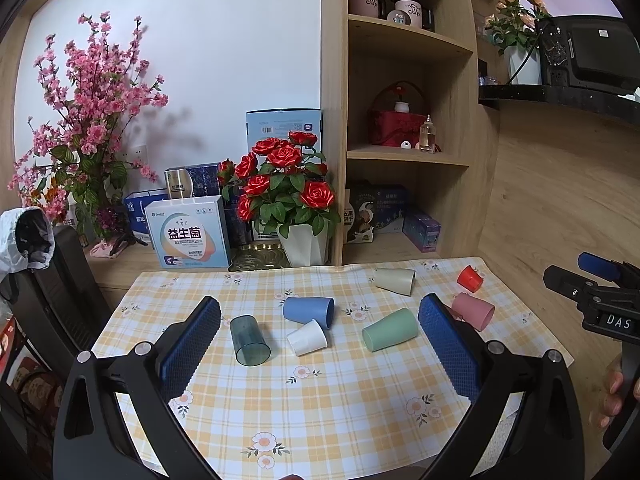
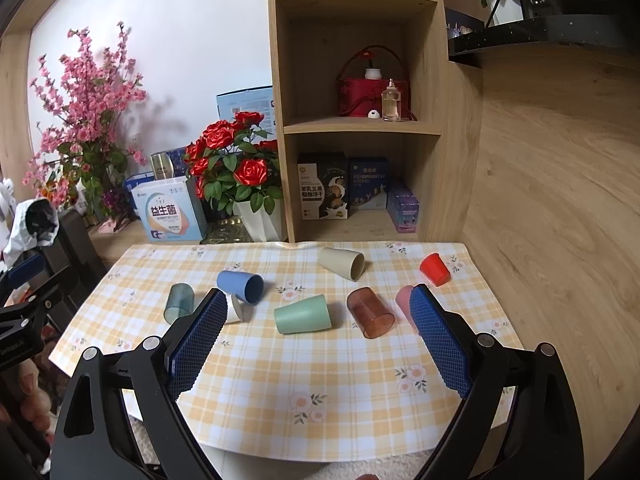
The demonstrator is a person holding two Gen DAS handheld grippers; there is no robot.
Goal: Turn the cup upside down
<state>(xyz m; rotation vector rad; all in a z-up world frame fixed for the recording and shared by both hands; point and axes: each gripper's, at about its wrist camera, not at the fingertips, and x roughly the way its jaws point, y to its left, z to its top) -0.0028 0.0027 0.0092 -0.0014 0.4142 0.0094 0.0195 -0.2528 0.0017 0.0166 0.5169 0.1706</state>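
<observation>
I held both grippers above the near edge of the checked tablecloth [image 1: 320,400]. The left gripper [image 1: 320,344] and the right gripper [image 2: 316,336] had fingers spread apart, gripping nothing. Mid-frame, the green cup [image 2: 303,314] lay on its side beside the brown cup [image 2: 370,317].

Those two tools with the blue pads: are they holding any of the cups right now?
No. The left tool and the right tool are both open and empty, above the checked tablecloth; the cups lie on it, untouched.
</observation>
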